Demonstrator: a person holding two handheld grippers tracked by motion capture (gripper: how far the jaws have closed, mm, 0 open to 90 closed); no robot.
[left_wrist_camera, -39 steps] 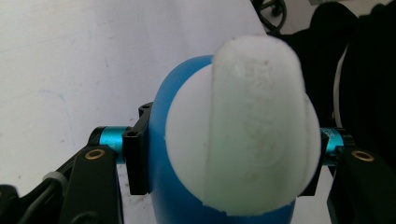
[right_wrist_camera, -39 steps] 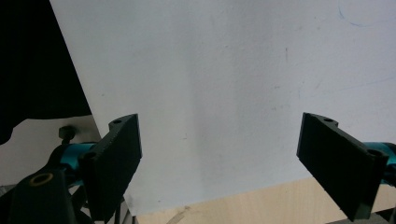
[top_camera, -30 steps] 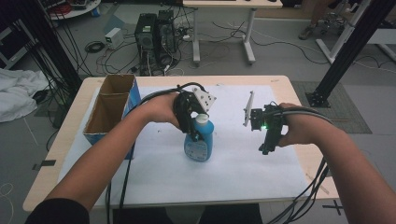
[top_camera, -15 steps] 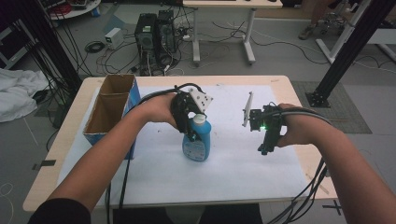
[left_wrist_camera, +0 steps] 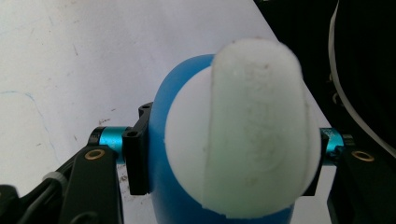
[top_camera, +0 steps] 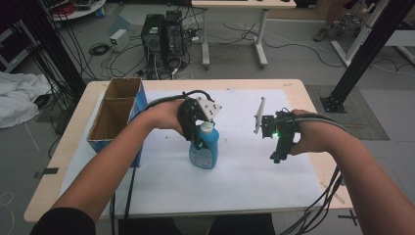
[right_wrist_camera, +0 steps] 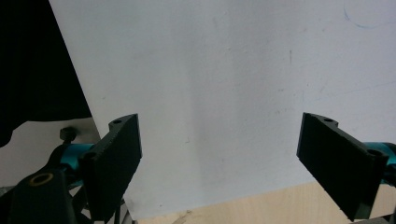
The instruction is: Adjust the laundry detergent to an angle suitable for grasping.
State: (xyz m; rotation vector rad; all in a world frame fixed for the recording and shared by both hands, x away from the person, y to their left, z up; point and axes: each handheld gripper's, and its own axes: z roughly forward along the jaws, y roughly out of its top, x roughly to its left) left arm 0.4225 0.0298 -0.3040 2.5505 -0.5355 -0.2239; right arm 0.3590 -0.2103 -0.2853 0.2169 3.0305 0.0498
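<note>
A blue bottle with a white cap [top_camera: 204, 147] stands upright on the white sheet [top_camera: 244, 171] near the table's middle. My left gripper [top_camera: 198, 139] comes at it from the left and is shut on its upper part just under the cap. In the left gripper view the bottle [left_wrist_camera: 233, 154] sits between the two black jaws, both pressed to its sides. My right gripper [top_camera: 278, 155] hovers over the sheet to the right of the bottle, pointing down. Its jaws stand wide apart with nothing between them, as the right gripper [right_wrist_camera: 219, 158] shows in its own view.
An open cardboard box with blue sides [top_camera: 115, 115] stands at the table's left. The wooden table edge [top_camera: 318, 117] borders the sheet at the right. Beyond the table lie computer towers [top_camera: 161, 36], cables and a black frame leg [top_camera: 362, 54] on the floor.
</note>
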